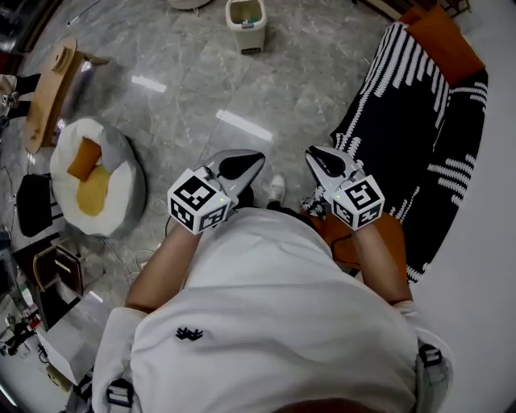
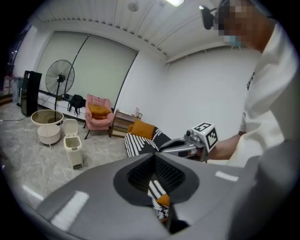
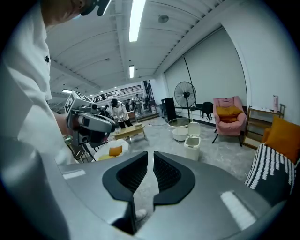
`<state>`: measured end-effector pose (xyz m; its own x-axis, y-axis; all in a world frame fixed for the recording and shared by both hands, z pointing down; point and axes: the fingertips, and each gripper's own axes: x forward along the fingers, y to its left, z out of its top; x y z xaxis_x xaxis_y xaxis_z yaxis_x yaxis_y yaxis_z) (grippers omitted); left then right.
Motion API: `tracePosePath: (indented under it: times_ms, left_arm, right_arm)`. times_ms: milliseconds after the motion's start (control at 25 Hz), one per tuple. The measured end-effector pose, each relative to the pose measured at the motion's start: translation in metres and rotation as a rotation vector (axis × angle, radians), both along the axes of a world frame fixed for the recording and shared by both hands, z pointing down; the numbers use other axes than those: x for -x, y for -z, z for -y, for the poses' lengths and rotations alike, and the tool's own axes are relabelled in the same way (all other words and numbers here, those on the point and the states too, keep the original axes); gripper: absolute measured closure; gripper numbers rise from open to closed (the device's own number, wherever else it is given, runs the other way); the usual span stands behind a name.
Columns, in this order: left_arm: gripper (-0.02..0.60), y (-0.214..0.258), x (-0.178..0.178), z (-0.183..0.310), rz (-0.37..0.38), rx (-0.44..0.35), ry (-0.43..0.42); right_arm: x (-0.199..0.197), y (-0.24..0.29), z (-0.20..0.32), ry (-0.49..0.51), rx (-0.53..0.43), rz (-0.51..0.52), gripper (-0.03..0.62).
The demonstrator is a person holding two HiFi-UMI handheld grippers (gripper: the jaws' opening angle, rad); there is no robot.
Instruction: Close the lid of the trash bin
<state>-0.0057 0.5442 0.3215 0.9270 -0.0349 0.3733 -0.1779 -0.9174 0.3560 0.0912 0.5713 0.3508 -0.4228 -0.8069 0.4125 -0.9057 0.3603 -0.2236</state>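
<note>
The cream trash bin (image 1: 247,22) stands on the marble floor far ahead, with its lid tipped up and open. It also shows in the left gripper view (image 2: 73,150) and the right gripper view (image 3: 192,143). My left gripper (image 1: 242,165) and right gripper (image 1: 326,161) are held side by side at waist height, well short of the bin. In their own views the left gripper (image 2: 154,157) and the right gripper (image 3: 151,154) have their jaws together, only a thin slit between them, nothing held.
A black-and-white striped sofa (image 1: 411,105) with an orange cushion (image 1: 439,36) runs along the right. A white beanbag (image 1: 93,177) and a wooden table (image 1: 48,93) sit at the left. A round tub (image 2: 47,126), fan (image 2: 59,79) and pink armchair (image 2: 98,112) stand near the bin.
</note>
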Motion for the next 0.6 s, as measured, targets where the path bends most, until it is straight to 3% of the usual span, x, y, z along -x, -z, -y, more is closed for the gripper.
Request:
tracePosePath:
  times_ms: [320, 600]
  left_arm:
    - [0.526, -0.012, -0.005, 0.116, -0.031, 0.019, 0.098]
    - [0.526, -0.004, 0.005, 0.247, -0.062, 0.003, 0.112]
  right_arm:
    - [-0.006, -0.011, 0.133, 0.091, 0.006, -0.012, 0.576]
    - [-0.007, 0.002, 0.268, 0.106, 0.021, -0.072, 0.576]
